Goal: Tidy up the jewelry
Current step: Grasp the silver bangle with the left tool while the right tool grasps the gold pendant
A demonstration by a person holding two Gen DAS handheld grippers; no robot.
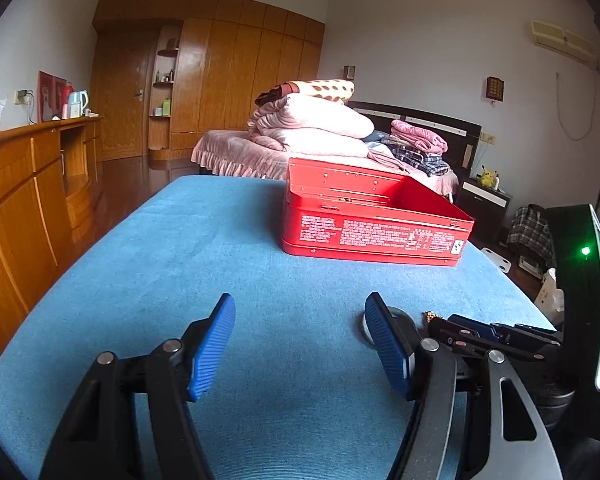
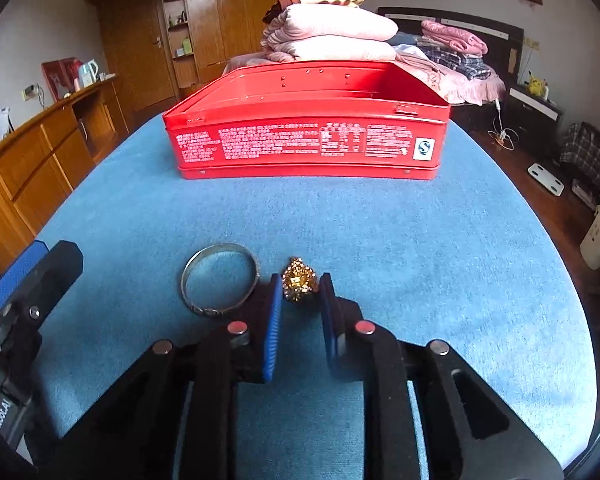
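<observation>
An open red tin box (image 2: 308, 148) stands on the blue cloth-covered table (image 2: 420, 248); it also shows in the left wrist view (image 1: 372, 228). My right gripper (image 2: 300, 290) is closed around a gold jewelled piece (image 2: 299, 285), which rests on the cloth between the blue pads. A silver bangle (image 2: 219, 280) lies flat just left of it. My left gripper (image 1: 300, 312) is open and empty, low over the cloth. The bangle (image 1: 364, 326) peeks out behind its right finger, and the right gripper (image 1: 496, 334) sits to its right.
The table's edges fall away on all sides. Wooden cabinets (image 1: 24, 184) stand to the left, and a bed with folded quilts (image 2: 332, 28) lies behind the table. A scale (image 2: 546, 179) and bags lie on the floor at right.
</observation>
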